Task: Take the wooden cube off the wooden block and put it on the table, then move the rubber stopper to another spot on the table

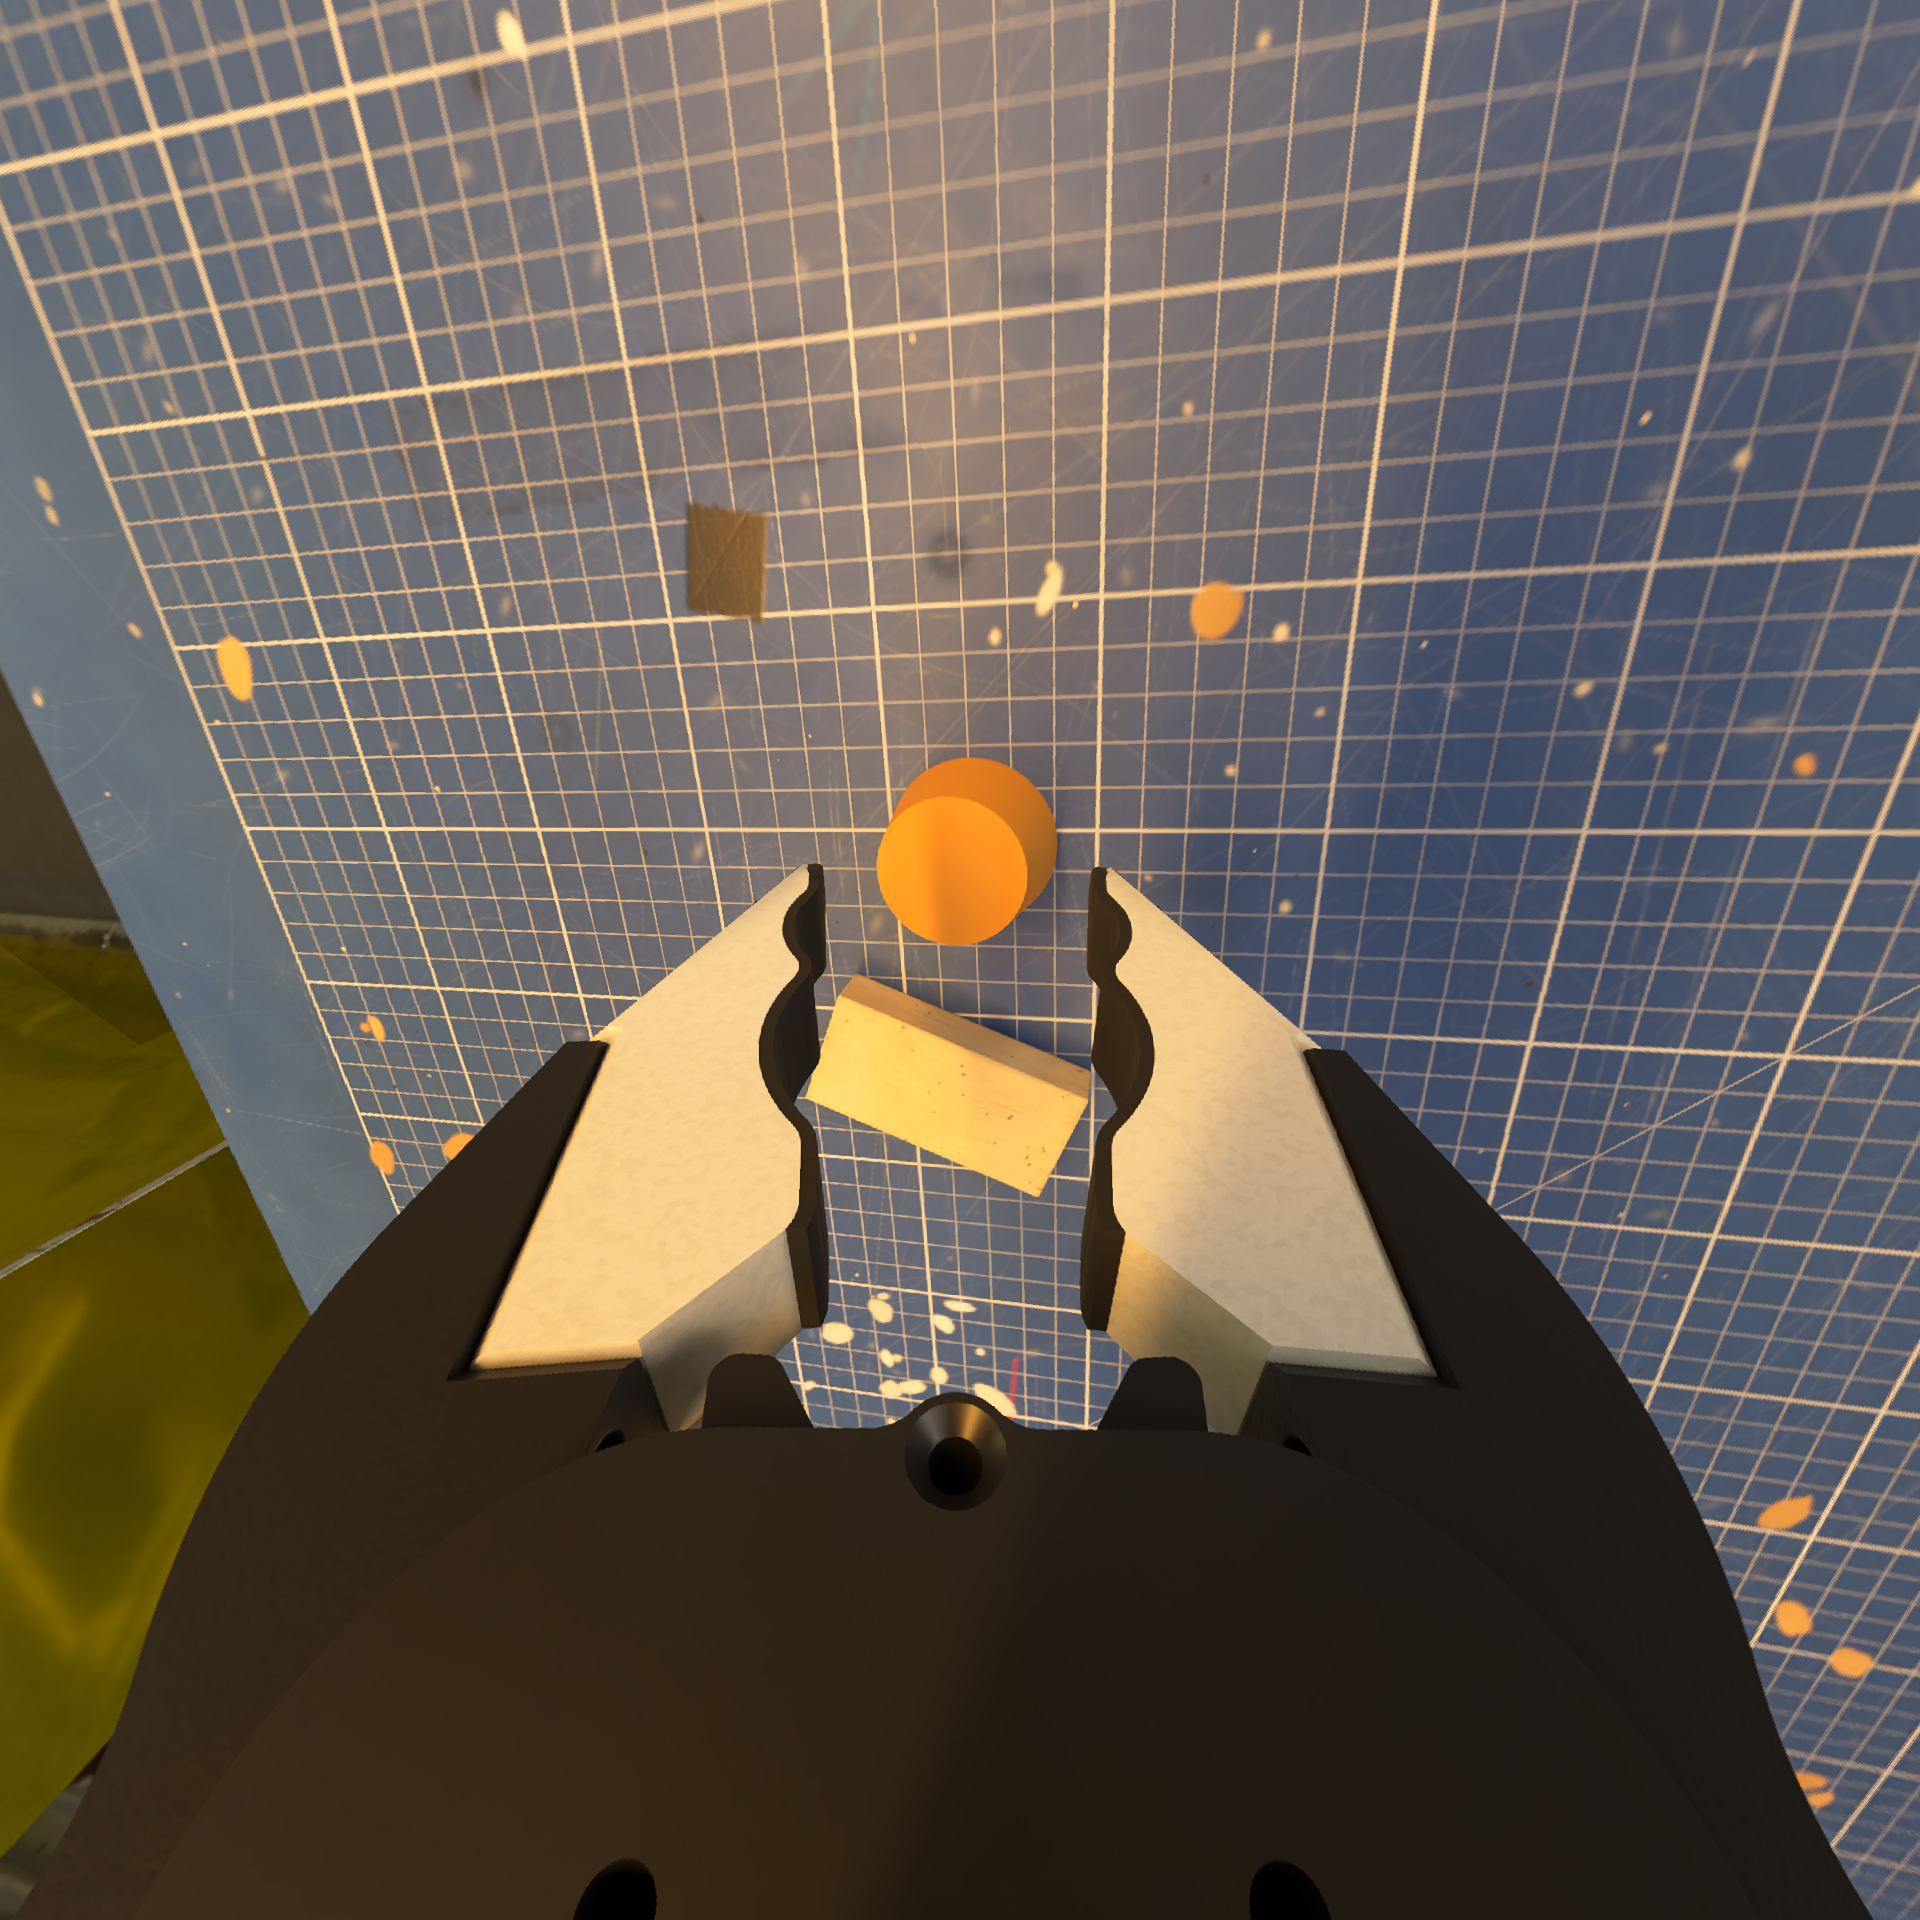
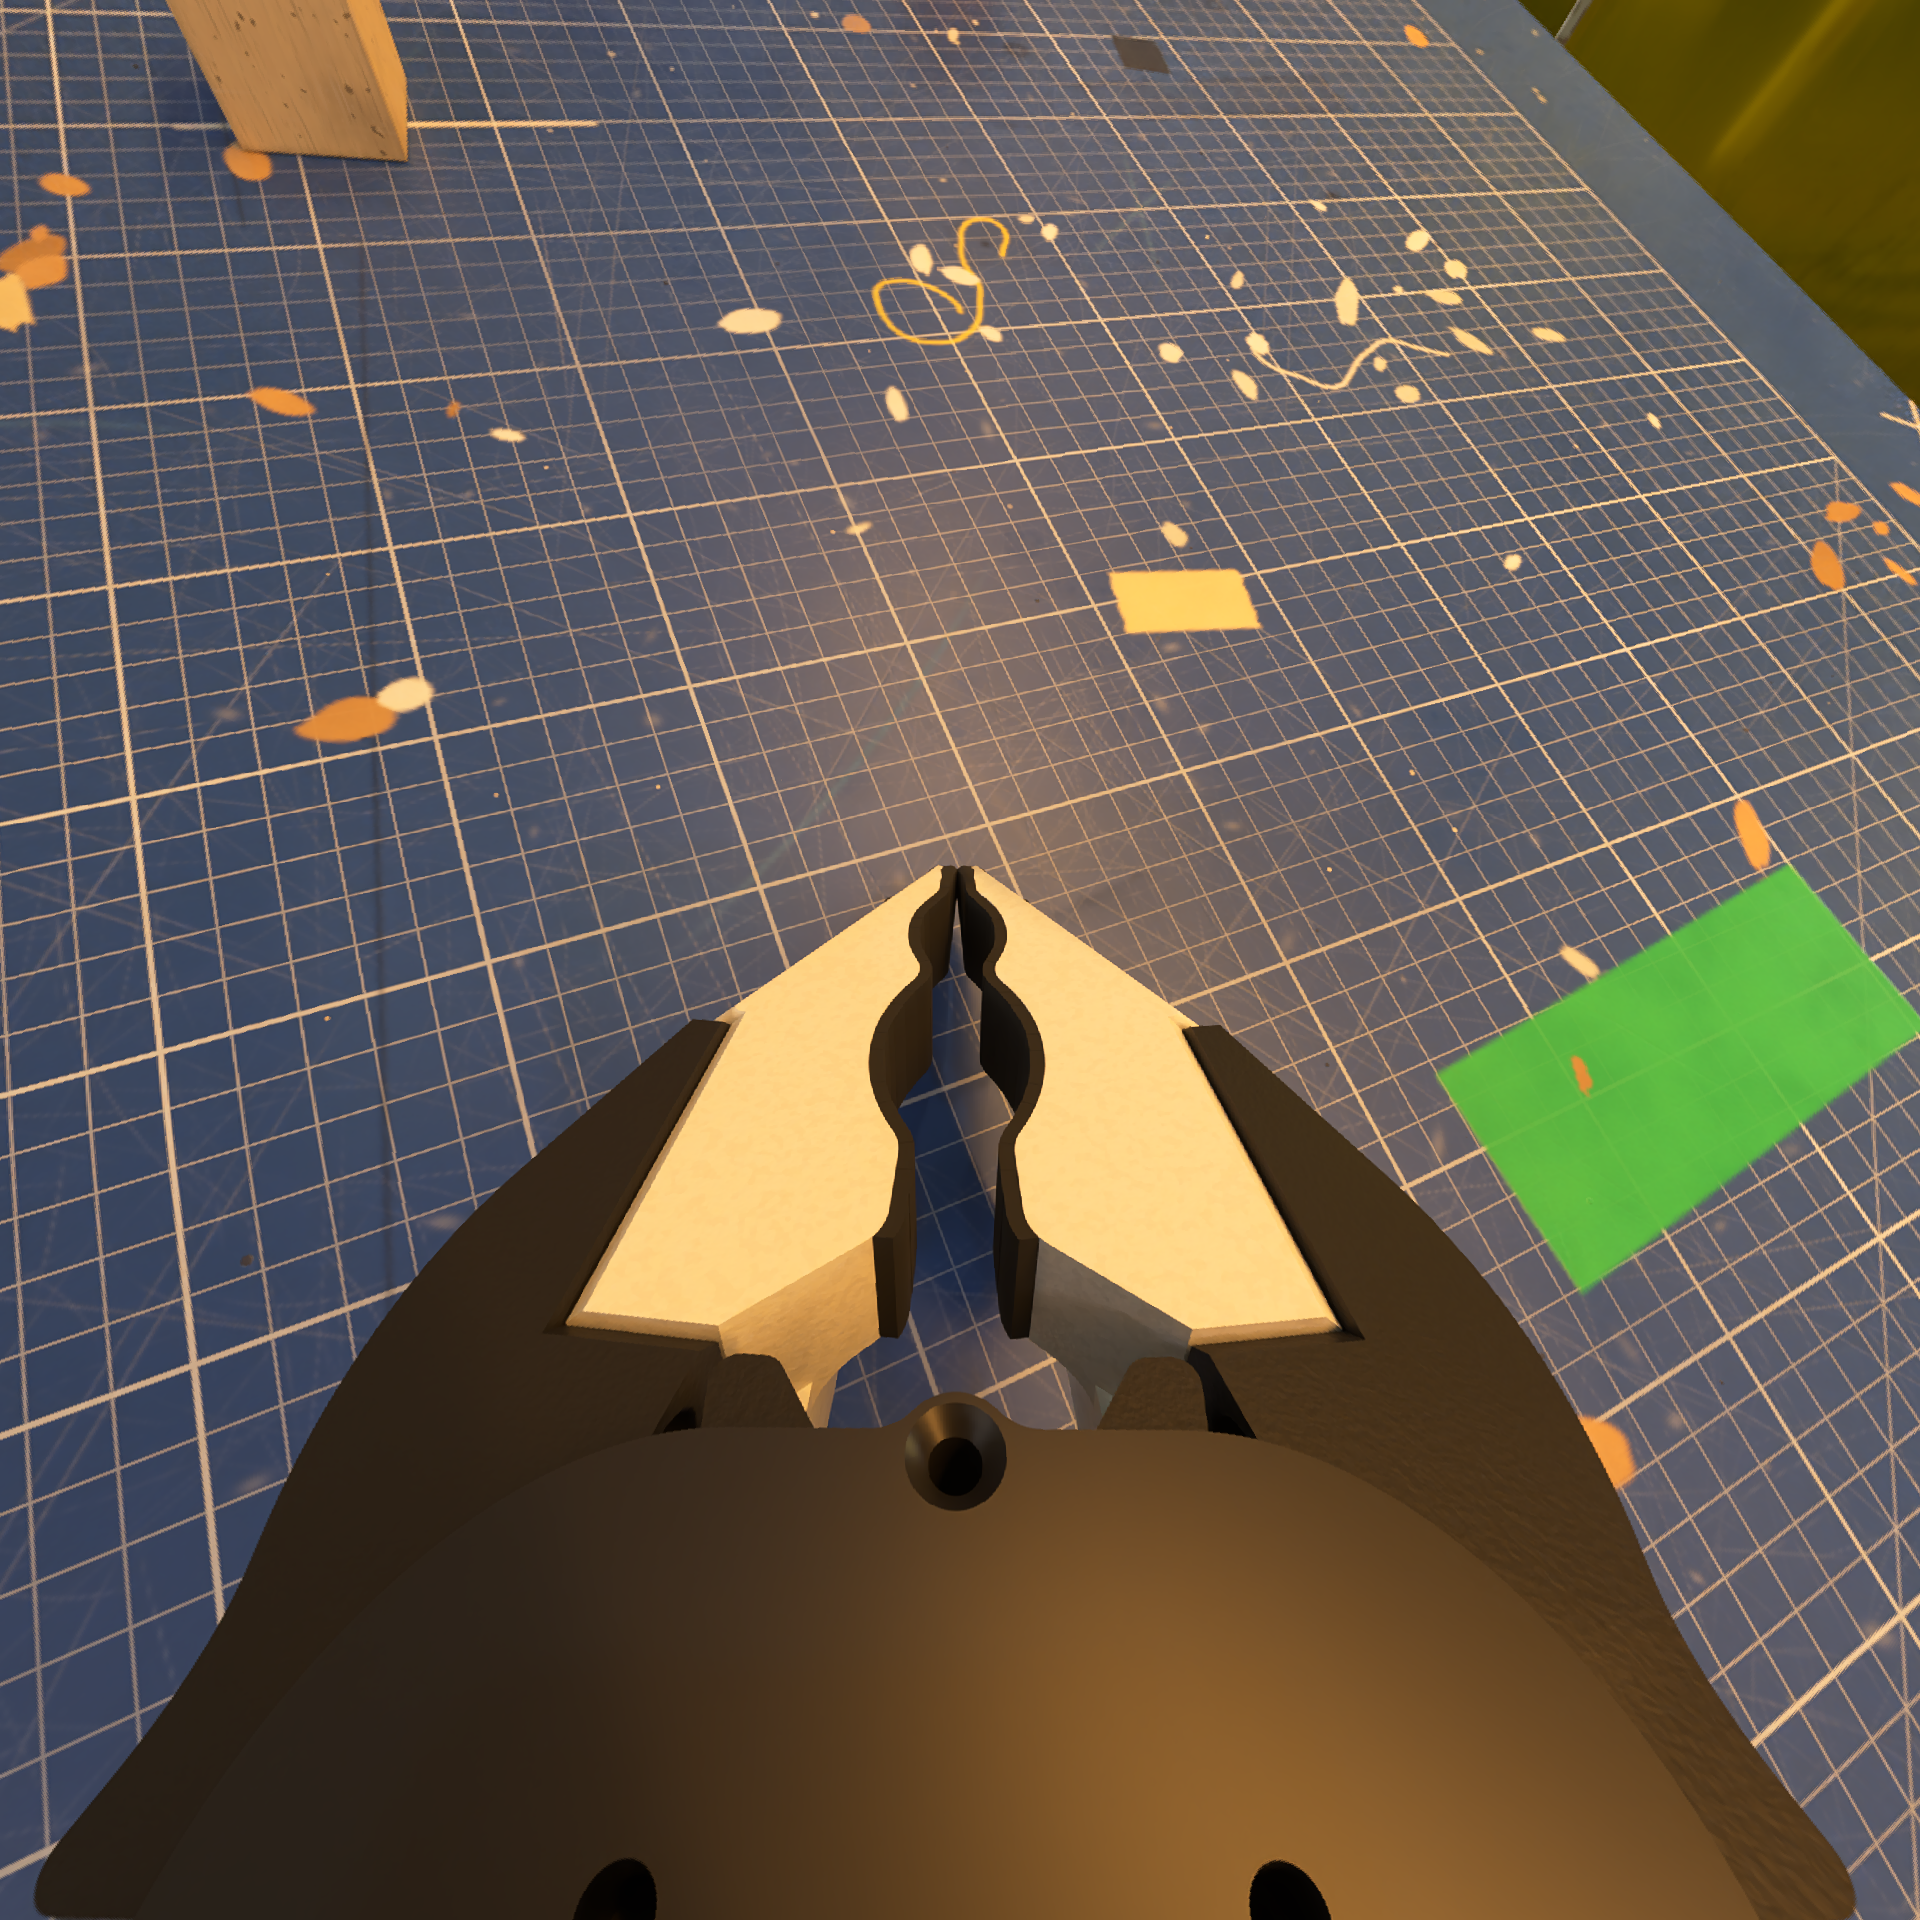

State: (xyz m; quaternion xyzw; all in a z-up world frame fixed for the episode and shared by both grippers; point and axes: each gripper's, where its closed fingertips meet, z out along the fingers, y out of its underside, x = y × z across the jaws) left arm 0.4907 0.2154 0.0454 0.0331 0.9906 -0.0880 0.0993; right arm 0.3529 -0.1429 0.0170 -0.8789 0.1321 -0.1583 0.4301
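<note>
In the left wrist view I look down on the blue grid mat (image 1: 1351, 520). An orange rubber stopper (image 1: 966, 852) stands on it just beyond my left gripper (image 1: 956, 883). The gripper is open. A pale wooden piece (image 1: 945, 1086) lies skewed below the gap between its fingers, with its corners at the finger pads; I cannot tell if they touch. I cannot tell whether it is the cube or the block. My right gripper (image 2: 956, 873) is shut and empty, low over the mat. Another wooden piece (image 2: 301, 73) stands far off at the top left of the right wrist view, cut by the frame.
A green rectangle (image 2: 1683, 1070) and a small yellow rectangle (image 2: 1184, 601) are marked flat on the mat to the right. A brown patch (image 1: 725, 561) is marked beyond the stopper. Paint specks dot the mat. The mat's edge (image 1: 156, 831) runs along the left, with yellow floor beyond.
</note>
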